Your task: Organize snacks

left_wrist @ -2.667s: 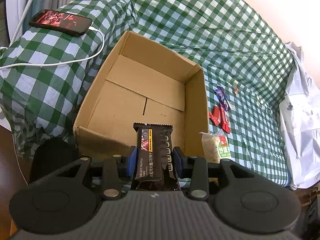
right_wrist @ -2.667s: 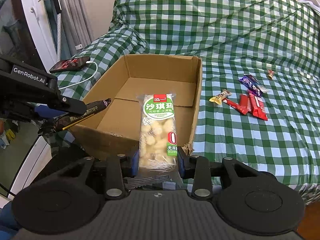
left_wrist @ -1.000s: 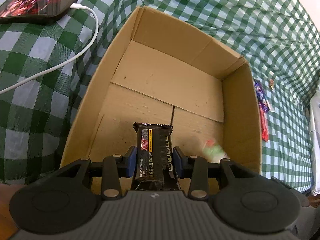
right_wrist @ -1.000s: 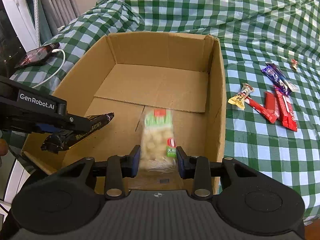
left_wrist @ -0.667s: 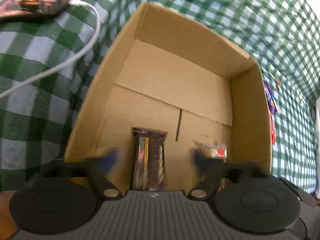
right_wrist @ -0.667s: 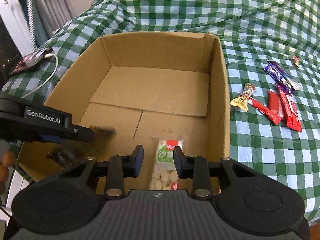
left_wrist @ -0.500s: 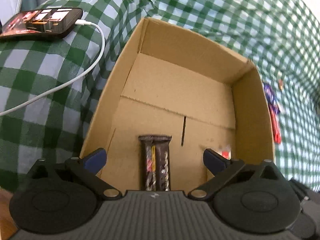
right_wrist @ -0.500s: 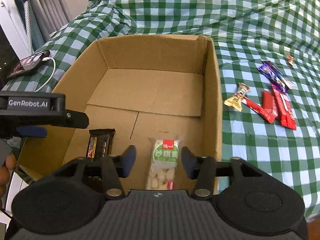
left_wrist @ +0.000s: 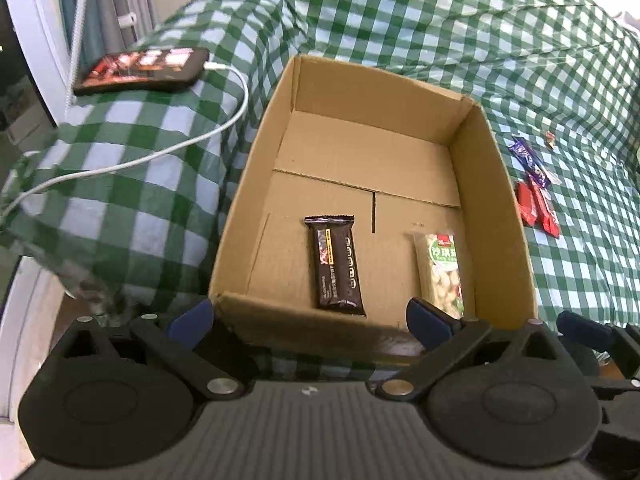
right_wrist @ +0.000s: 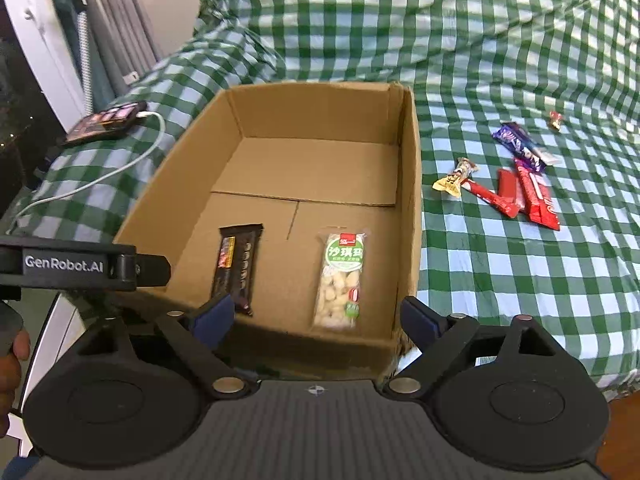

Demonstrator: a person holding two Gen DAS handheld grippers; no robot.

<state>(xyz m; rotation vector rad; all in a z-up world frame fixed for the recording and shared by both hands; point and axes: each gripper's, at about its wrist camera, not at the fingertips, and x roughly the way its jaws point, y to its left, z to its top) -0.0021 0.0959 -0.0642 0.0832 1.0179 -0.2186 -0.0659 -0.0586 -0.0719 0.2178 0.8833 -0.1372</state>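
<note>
Bedspread (right_wrist: 500, 20), green-and-white check, covers the whole work area. Cardboard box (right_wrist: 408, 184) sits open on it, mostly bare inside. Left gripper (left_wrist: 308, 316) hangs spread wide and empty above the near wall; right gripper (right_wrist: 316, 318) is likewise empty, jaws opening further. Both were clamped on snacks a second ago. Black snack bar (left_wrist: 335, 264) now lies flat on the box floor, released, with the green-labelled puffed-rice pack (right_wrist: 340, 280) just beside it, apart. First two items count as stowed. Red bars (right_wrist: 532, 194), purple wrappers (right_wrist: 520, 148), yellow sweet (right_wrist: 454, 178) and small candy (right_wrist: 555, 119) remain loose outside, right of the box. Phone (left_wrist: 144, 70) on its charging cable (left_wrist: 168, 148) lies left of the box.
</note>
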